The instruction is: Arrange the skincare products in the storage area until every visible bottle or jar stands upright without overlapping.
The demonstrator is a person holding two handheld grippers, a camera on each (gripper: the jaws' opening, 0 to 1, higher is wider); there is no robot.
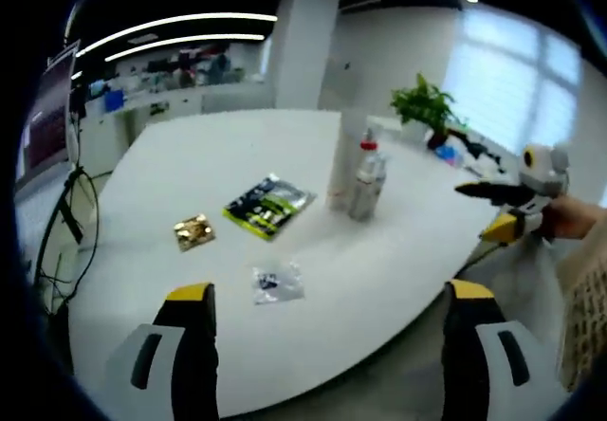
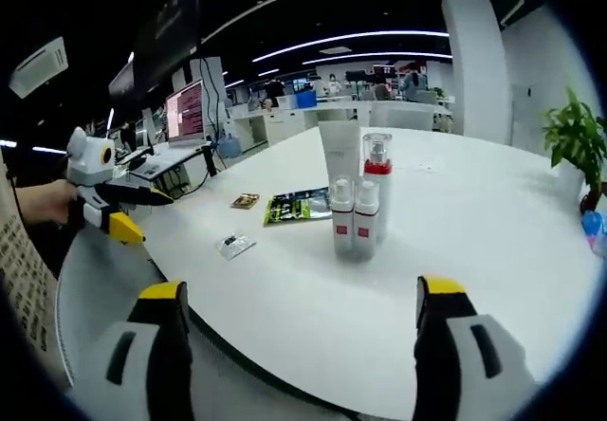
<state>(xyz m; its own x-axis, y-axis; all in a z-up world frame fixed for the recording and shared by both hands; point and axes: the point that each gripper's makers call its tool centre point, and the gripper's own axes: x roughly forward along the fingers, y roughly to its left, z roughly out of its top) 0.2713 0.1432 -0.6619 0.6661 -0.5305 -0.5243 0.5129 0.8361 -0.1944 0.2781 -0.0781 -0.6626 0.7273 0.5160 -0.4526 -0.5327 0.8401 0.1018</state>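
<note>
Several skincare containers stand upright in a tight cluster on the white table [image 2: 455,250]: a white tube [image 2: 340,158], a tall clear bottle with a red band [image 2: 377,176] and two small white bottles [image 2: 342,216] [image 2: 366,216]. The left gripper view has the same cluster [image 1: 365,182] at the table's middle. My left gripper [image 1: 329,291] hangs open over the near table edge, well short of them. My right gripper [image 2: 301,290] is open too, off the opposite edge. Each gripper appears in the other's view, held in a hand: the right one [image 1: 512,203] and the left one [image 2: 106,196].
A green-black sachet [image 1: 268,205], a gold packet [image 1: 193,231] and a small clear packet [image 1: 277,283] lie flat on the table near the cluster. A potted plant [image 1: 427,108] stands at the far edge. Desks with monitors [image 2: 185,113] lie beyond the table.
</note>
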